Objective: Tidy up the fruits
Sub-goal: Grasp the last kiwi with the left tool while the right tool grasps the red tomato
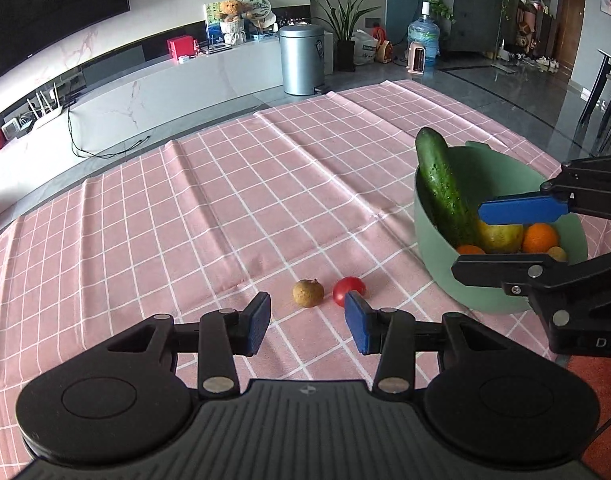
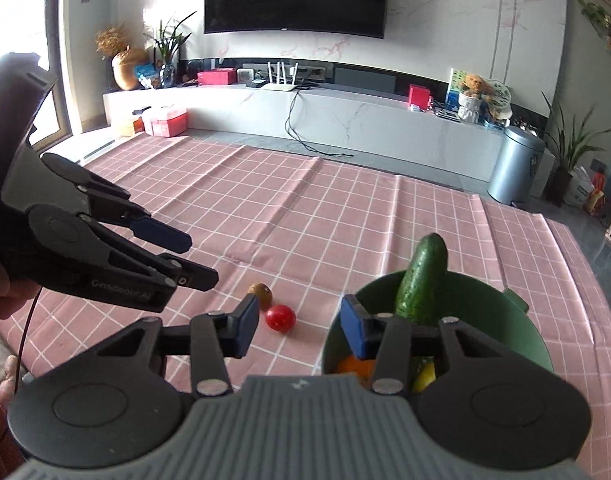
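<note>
Fruits lay split across the pink-checked worktop (image 1: 225,200): low in the left wrist frame, the left claw (image 1: 307,322) hung spread and empty, likely lining up on the brown fruit (image 1: 308,292) and tomato (image 1: 348,290); rightward, the right claw (image 1: 489,236), spread too, hovered over the green bowl (image 1: 433,248) holding cucumber (image 1: 441,188) and oranges (image 1: 539,238).

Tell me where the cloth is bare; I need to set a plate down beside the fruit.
Bare pink cloth runs from the brown fruit and tomato out to the far edge, left of the green bowl. Crowded: the bowl itself, with cucumber, oranges, both grippers close.
</note>
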### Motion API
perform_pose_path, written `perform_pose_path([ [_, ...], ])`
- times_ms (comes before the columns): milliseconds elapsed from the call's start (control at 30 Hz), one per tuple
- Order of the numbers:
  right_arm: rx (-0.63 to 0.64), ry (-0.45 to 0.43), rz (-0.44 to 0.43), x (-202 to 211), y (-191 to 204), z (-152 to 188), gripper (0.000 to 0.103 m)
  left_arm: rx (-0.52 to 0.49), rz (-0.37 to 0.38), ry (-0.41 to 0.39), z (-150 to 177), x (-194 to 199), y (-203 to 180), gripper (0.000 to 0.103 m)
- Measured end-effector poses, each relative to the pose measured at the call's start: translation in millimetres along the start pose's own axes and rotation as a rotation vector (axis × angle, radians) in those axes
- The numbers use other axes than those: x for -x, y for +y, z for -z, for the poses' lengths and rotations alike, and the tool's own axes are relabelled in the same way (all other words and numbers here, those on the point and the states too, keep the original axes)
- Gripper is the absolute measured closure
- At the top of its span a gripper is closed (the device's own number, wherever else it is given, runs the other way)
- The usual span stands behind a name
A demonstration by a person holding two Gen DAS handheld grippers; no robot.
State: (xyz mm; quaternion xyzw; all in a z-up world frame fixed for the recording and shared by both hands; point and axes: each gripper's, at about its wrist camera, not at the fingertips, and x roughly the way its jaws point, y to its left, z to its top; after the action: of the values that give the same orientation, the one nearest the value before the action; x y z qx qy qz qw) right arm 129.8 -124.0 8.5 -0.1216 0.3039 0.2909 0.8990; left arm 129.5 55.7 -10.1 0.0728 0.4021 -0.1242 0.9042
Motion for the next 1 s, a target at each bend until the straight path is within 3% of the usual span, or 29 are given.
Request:
perform_pose_path([
  [133, 0.096, 0.053, -0.016, -26.2, 10.6, -7.3, 0.068, -0.014, 0.016, 0.048, 0.9, -22.3, 6.0, 0.052],
  [433, 0.195, 0.184, -0.082, -76.0, 8.3, -21.4, 0.068, -0.013, 0.054, 0.1, 0.8, -56.3, 15.9, 0.052],
  [1000, 0.388, 0.407, -0.233, -138.8, 5.1, -30.9, 0.069, 0.05, 0.161, 0.097, -2.7, -84.3, 32.6, 0.053],
])
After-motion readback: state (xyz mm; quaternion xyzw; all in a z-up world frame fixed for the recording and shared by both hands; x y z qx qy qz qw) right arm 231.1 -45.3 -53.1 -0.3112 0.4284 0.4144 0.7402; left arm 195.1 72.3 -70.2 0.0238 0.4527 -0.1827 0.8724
